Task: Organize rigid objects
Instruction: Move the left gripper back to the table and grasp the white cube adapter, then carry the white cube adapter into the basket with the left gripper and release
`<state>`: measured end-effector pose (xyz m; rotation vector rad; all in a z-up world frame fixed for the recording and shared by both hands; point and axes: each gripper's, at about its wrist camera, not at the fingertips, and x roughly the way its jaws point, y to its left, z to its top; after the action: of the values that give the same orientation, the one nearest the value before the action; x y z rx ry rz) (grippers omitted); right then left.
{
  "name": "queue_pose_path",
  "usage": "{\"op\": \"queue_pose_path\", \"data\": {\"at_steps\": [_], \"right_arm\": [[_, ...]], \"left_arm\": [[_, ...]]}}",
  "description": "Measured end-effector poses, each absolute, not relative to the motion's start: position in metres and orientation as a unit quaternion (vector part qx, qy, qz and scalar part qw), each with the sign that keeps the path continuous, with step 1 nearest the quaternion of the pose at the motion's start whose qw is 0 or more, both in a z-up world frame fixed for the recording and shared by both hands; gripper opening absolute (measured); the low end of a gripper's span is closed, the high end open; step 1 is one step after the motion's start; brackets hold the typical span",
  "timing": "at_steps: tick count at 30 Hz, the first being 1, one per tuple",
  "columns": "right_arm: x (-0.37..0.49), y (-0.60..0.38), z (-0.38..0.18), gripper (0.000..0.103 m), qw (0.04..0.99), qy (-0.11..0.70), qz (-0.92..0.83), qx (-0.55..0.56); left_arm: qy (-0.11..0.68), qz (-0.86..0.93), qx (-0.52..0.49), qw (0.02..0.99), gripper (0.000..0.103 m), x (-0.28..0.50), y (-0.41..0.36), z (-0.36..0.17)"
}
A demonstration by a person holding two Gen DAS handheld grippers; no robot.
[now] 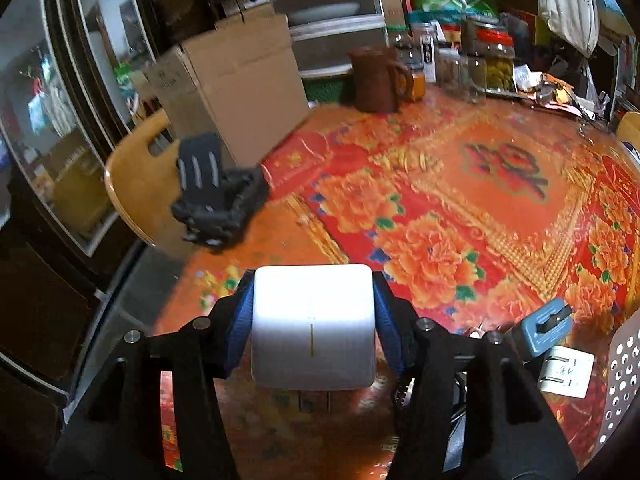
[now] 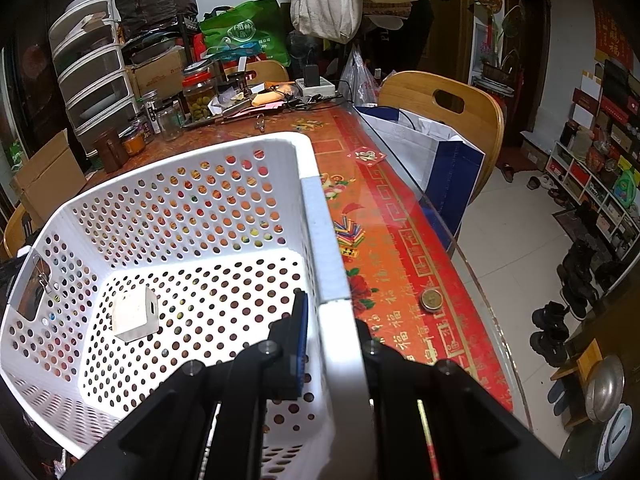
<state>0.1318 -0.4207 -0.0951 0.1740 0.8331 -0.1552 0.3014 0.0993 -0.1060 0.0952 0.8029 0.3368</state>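
Far to my left a wooden chair (image 1: pixel 140 188) stands at the table's edge, and a cardboard box (image 1: pixel 236 92) sits on the corner above it. Just in front of the box lies a black adapter (image 1: pixel 218 196), blurred, on the red flowered tablecloth (image 1: pixel 460 208). My left gripper (image 1: pixel 314 320) is clamped on a white charger block (image 1: pixel 314 326): both blue pads press its sides, and the block sits a little clear of the cloth, with its prongs showing dimly beneath. Beyond it a brown mug (image 1: pixel 376 80) and a row of glass jars (image 1: pixel 496 64) line the far side of the table. Right of my left gripper lie a blue plug adapter (image 1: pixel 546 328) and a white plug (image 1: pixel 566 372), close together, just beside the perforated wall of the white basket (image 1: pixel 622 368).

My right gripper (image 2: pixel 332 344) is shut on the near right rim of that white basket, one finger (image 2: pixel 298 344) inside the wall, the other outside. Within the basket a small white charger (image 2: pixel 134 312) lies alone on the perforated floor, towards its left side. Right of the basket a round gold coin-like disc (image 2: pixel 431 300) rests on the cloth near the table's glass edge, and a second wooden chair (image 2: pixel 452 108) holds a blue and white paper bag (image 2: pixel 432 152).
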Motion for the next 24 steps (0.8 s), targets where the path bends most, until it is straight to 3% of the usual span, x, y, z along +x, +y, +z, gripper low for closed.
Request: {"op": "queue_pose_path", "data": {"at_steps": [24], "right_arm": [[0.133, -0.418, -0.096, 0.009, 0.91, 0.401, -0.064, 0.084]], "left_arm": [[0.279, 0.128, 0.086, 0.948, 0.052, 0.228, 0.022, -0.004]]}}
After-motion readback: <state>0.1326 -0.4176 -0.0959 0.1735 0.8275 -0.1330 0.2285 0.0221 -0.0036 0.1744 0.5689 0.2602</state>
